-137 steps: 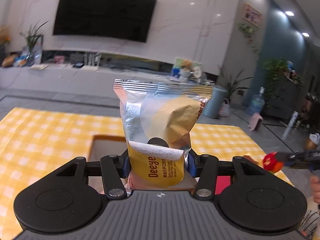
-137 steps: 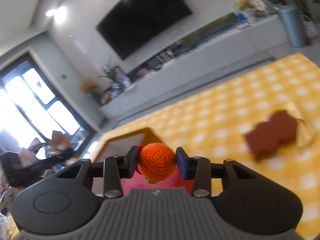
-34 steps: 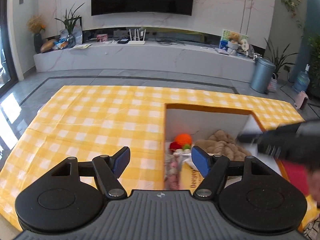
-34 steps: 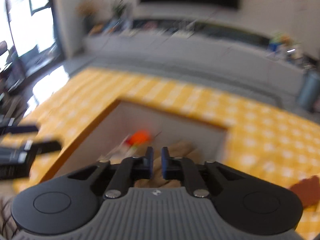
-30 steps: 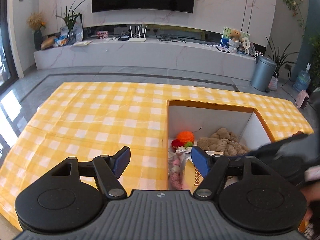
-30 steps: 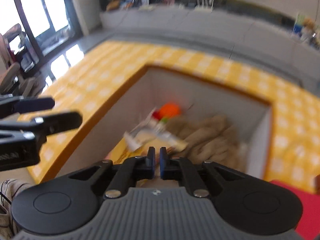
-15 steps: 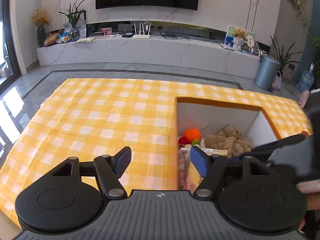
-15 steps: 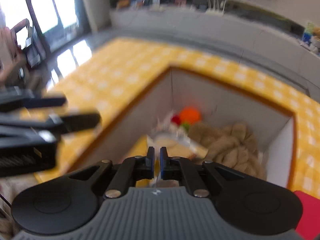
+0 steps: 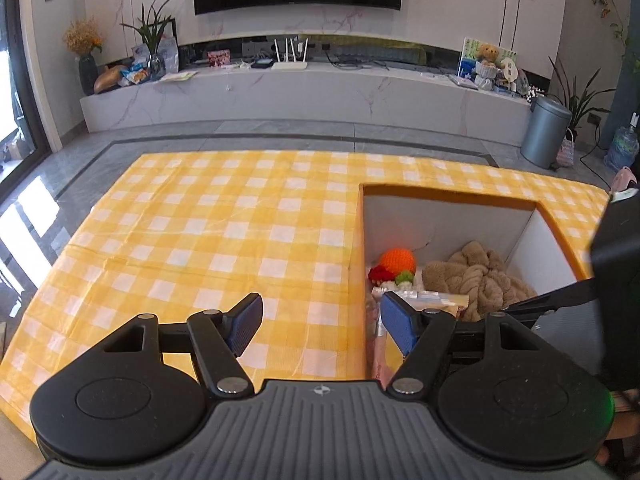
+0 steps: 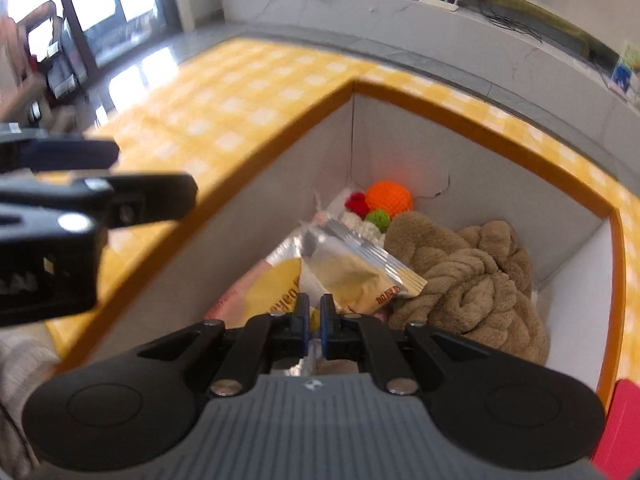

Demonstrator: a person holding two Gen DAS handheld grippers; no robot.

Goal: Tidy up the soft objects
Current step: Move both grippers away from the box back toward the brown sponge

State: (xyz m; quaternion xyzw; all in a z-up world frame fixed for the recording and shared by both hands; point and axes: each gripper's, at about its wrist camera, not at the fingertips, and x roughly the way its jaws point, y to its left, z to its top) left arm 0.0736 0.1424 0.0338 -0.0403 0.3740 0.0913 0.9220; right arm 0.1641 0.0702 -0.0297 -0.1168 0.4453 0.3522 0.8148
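Soft objects in white box with orange rim (image 10: 460, 120), sunk in yellow checked table (image 9: 208, 232). Left tongs (image 9: 320, 322) spread wide, empty, above table left of box. Silver-yellow foil snack bag (image 10: 352, 268) just ahead of right tongs (image 10: 314, 314), long axis slanting down-right; right tongs nearly closed, maybe pinching bag edge, cannot tell. Orange crochet ball (image 10: 388, 198) at far corner; brown plush braided toy (image 10: 472, 276) at right.

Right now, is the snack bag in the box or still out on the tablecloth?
In. The snack bag lies inside the box, against the brown plush, below the orange rim.
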